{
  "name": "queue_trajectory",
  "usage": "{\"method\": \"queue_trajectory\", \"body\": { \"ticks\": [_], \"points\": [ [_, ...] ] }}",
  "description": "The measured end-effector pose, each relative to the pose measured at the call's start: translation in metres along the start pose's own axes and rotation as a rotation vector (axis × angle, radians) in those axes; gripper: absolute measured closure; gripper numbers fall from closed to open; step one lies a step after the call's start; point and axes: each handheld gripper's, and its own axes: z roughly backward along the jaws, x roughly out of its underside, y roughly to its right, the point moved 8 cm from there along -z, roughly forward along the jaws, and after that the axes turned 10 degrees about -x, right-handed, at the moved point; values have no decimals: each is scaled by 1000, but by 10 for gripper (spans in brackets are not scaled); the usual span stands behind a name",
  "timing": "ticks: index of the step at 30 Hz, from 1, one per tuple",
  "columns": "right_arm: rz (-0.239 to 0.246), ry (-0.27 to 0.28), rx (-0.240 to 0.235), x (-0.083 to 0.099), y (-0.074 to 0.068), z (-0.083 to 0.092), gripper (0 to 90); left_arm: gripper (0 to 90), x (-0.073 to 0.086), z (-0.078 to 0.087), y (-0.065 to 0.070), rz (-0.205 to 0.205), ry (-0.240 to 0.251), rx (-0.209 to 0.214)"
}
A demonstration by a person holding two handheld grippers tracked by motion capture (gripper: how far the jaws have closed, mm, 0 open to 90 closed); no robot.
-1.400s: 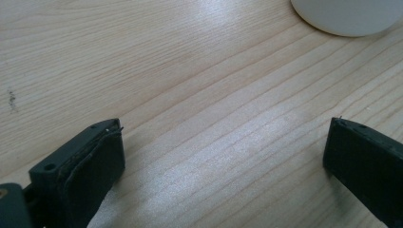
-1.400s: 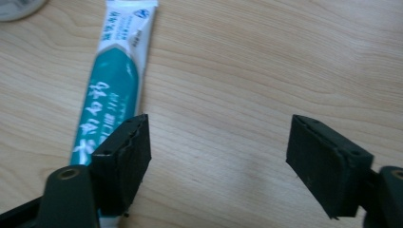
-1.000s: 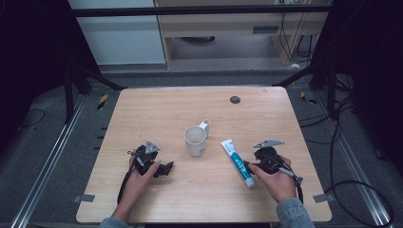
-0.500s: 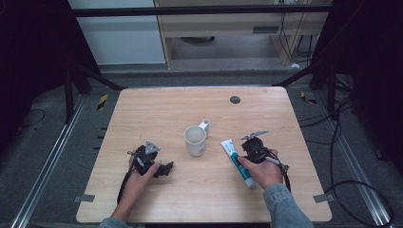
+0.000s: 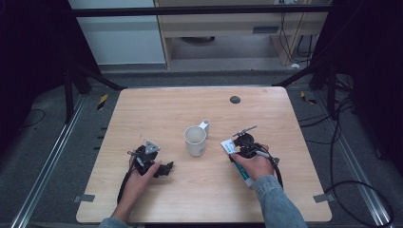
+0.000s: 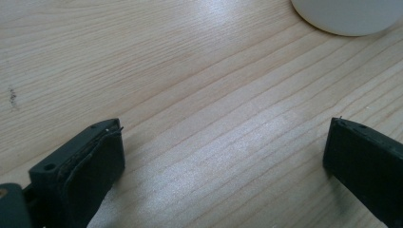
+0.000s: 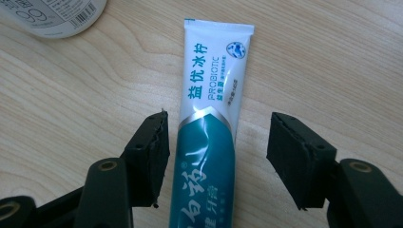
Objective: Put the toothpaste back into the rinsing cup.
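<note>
A white and teal toothpaste tube [image 7: 209, 109] lies flat on the wooden table [image 5: 166, 114], its crimped end pointing away from my right gripper [image 7: 219, 137]. That gripper is open and straddles the tube's teal half, the left jaw close to it and the right jaw a gap away. From the high view the tube [image 5: 227, 144] shows just right of a white mug [image 5: 196, 140], with the right gripper [image 5: 239, 148] and a hand over its middle. My left gripper [image 5: 164, 168] rests low on the table left of the mug; its jaws [image 6: 225, 142] stand wide open over bare wood.
The mug's base [image 6: 347, 14] is near the top right of the left gripper view, and its labelled underside [image 7: 47, 14] lies at the top left of the right gripper view. A small dark disc [image 5: 235, 99] sits at the table's far side. Cables trail off the right.
The right gripper has moved left, from beside the tube to over it, and its jaws now straddle it. The left gripper and the mug have stayed put.
</note>
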Motion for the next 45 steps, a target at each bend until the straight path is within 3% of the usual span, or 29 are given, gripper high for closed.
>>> {"method": "queue_trajectory", "body": {
  "ticks": [14, 45],
  "points": [
    [0, -47, -6, -1, -3, -15, 492, 0, 0, 0, 0, 0, -1, 0],
    [0, -76, -3, 0, -1, -20, 525, 0, 0, 0, 0, -3, -3, -1]
  ]
}}
